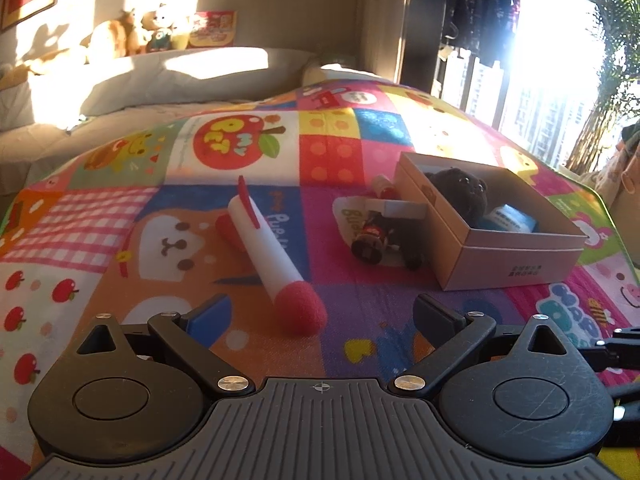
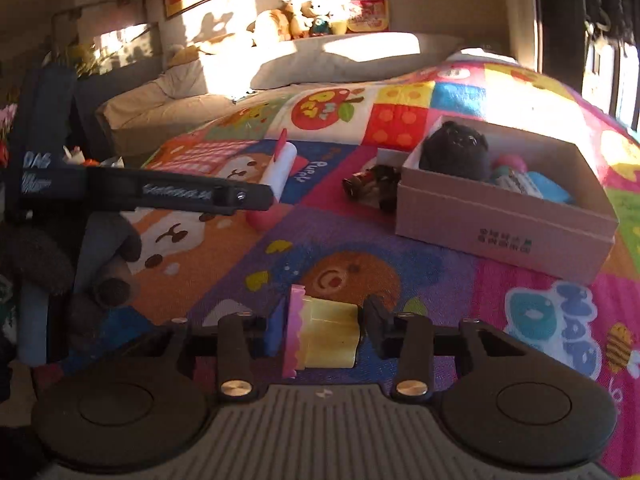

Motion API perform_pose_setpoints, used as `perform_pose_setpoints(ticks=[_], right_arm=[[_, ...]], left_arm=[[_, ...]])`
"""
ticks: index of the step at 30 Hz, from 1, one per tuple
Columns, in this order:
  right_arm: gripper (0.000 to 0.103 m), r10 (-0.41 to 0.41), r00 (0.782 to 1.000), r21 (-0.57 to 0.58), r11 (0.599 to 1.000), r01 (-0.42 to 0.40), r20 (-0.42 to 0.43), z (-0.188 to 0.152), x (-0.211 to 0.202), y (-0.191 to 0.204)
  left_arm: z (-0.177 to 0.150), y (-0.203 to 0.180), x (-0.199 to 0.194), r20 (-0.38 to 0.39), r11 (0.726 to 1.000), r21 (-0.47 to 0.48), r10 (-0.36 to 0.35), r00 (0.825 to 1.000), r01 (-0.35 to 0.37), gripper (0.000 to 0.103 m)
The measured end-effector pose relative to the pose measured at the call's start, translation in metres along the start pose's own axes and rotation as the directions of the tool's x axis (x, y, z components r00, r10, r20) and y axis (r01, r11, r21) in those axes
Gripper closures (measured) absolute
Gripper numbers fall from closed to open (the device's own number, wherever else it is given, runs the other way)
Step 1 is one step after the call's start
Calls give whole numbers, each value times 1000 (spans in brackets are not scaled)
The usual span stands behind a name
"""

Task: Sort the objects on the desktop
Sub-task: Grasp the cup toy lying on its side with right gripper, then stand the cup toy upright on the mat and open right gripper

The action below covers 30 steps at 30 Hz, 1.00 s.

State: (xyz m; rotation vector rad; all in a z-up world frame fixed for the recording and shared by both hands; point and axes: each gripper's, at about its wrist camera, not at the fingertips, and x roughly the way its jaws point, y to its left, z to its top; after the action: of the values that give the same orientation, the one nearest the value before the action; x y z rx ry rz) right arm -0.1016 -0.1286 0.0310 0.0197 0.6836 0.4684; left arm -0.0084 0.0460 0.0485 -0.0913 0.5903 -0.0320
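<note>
My right gripper (image 2: 324, 328) is shut on a small yellow toy with a pink frilled edge (image 2: 328, 336), held just above the patchwork mat. My left gripper (image 1: 322, 314) stands open low over the mat, and the red foam tip of a white toy rocket (image 1: 268, 248) lies between its fingers, untouched. A tan cardboard box (image 1: 512, 256) to the right holds a black plush (image 1: 460, 196) and blue items. Beside the box lie a small dark bottle (image 1: 368, 240) and a white packet (image 1: 352, 212). The right wrist view also shows the box (image 2: 500, 220) and the rocket (image 2: 280, 168).
The colourful mat (image 1: 120, 220) covers a bed with grey pillows (image 1: 180, 76) and stuffed toys (image 1: 132, 32) at its head. A bright window lies to the right. In the right wrist view a black bar of the other gripper (image 2: 180, 196) and a dark gloved hand (image 2: 36, 256) reach in from the left.
</note>
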Motion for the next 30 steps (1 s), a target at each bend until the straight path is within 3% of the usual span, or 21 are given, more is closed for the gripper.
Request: perform_pose_setpoints(ticks=[6,11,16,19,23,26,30], right_arm=[[59,8,1000,307,952,-3,-15,-1,-10,-69],[55,-38,999,376,925,49,-36,-14,-12,-93],[56,40,999,516,856,-24,-21,-23,-14,-121],[61,106,994,588,805,-76,-15,-26,-10,-130],[61,181,983,676,724,-135,3,-30,-2,-138],[61,183,983,669,730,-137,1,-29,0,-135],[57,112,994,646,759,-81,-7,-27,-9,-135]], left_arm=[[-7,-9,9,-35,999,16,-33,999,34,3],[-10,-26,17,-49,995,62,-70,996,73,3],[-11,-42,16,-49,984,105,-140,989,144,3],[-17,-63,8,-70,948,182,-252,965,260,3],[-29,-98,-1,-108,874,282,-382,918,397,3],[-36,-122,6,-136,843,337,-398,907,420,3],[-39,-140,23,-163,838,326,-405,900,437,3]])
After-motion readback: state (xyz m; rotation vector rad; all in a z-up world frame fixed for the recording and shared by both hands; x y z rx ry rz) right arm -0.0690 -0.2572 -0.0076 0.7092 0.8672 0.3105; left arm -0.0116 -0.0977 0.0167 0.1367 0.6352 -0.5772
